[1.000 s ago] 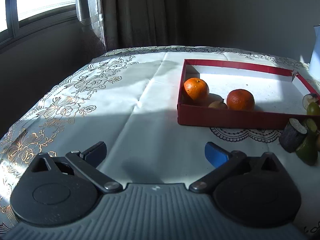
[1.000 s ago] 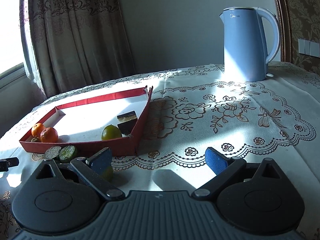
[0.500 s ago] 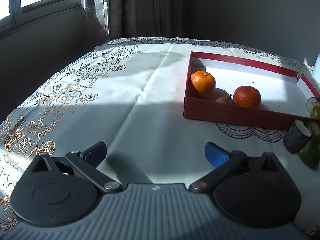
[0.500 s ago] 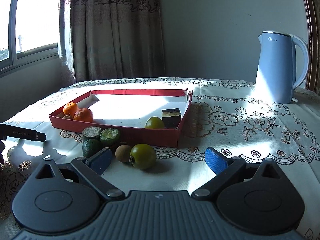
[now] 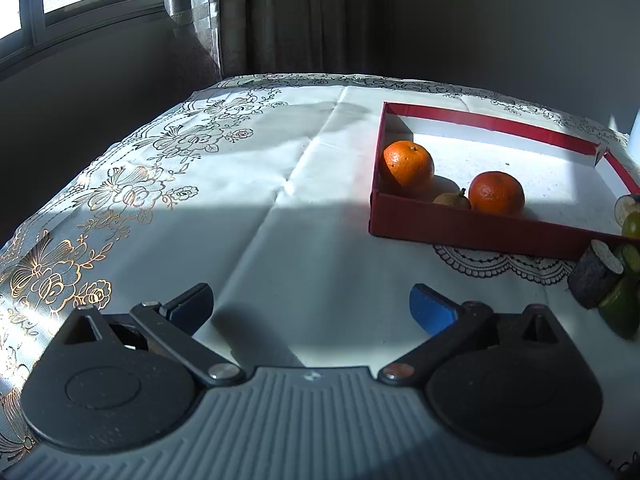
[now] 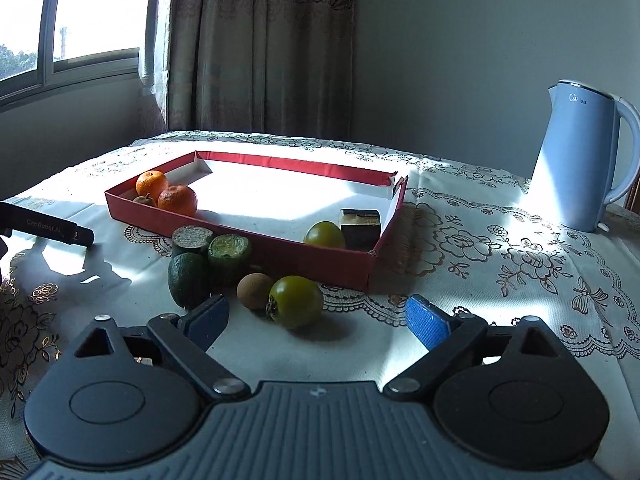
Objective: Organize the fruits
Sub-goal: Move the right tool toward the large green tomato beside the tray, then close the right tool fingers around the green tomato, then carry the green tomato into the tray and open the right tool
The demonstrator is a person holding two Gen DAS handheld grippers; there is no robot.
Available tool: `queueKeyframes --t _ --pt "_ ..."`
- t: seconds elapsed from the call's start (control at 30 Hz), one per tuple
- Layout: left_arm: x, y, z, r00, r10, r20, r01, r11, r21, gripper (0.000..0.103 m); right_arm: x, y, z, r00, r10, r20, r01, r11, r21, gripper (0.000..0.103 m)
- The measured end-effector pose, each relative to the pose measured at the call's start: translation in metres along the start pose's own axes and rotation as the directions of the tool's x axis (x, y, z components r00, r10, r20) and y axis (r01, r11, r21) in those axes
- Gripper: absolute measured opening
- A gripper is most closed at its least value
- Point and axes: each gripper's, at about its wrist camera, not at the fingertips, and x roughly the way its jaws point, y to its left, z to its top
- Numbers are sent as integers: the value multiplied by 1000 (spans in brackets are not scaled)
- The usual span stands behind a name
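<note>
A red tray (image 6: 312, 256) holds two oranges (image 6: 178, 199), a green fruit (image 6: 324, 234) and a dark block (image 6: 360, 222). In front of it lie two cut green pieces (image 6: 230, 252), a dark green fruit (image 6: 188, 280), a brown kiwi (image 6: 255, 290) and a green round fruit (image 6: 296, 300). My right gripper (image 6: 316, 316) is closing, still wide; the green round fruit sits just ahead of its gap, untouched. My left gripper (image 5: 312, 308) stands open over bare cloth, left of the tray (image 5: 460, 228) and its oranges (image 5: 408, 162).
A blue kettle (image 6: 580, 156) stands at the back right. A black finger of the left gripper (image 6: 48, 230) reaches in from the left edge of the right wrist view. Patterned cloth covers the table; window and curtain are behind it.
The right wrist view has rolled level and shifted, so the loose fruits before the tray now lie straight ahead. Its fingers stand slightly closer. The left gripper has barely moved.
</note>
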Motion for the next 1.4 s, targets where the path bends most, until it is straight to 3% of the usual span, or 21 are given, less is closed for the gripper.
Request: queueKeyframes --t 0.07,0.3,0.47,0.6,1.07,1.4 --pt "0 0 0 1000 0 -1 0 1000 0 103 5 0 1 1000 9 -16 -9 1000 -11 89" --pt "-1 1 0 1000 -2 -4 2 1000 -8 103 19 6 3 997 46 -68 -49 998 -47 58" --pt "0 1 0 1000 -3 -5 3 1000 -9 103 24 5 7 996 53 -68 -57 997 -60 54" --pt "0 2 0 1000 -8 -10 8 1000 -17 103 33 2 9 991 88 -105 -93 995 -45 36" --pt "0 2 0 1000 -3 -6 3 1000 -17 103 11 -6 9 997 71 -12 -70 996 48 34" --pt "0 3 -1 1000 2 -6 -2 1000 -19 103 30 -2 49 997 64 35 -66 997 42 34"
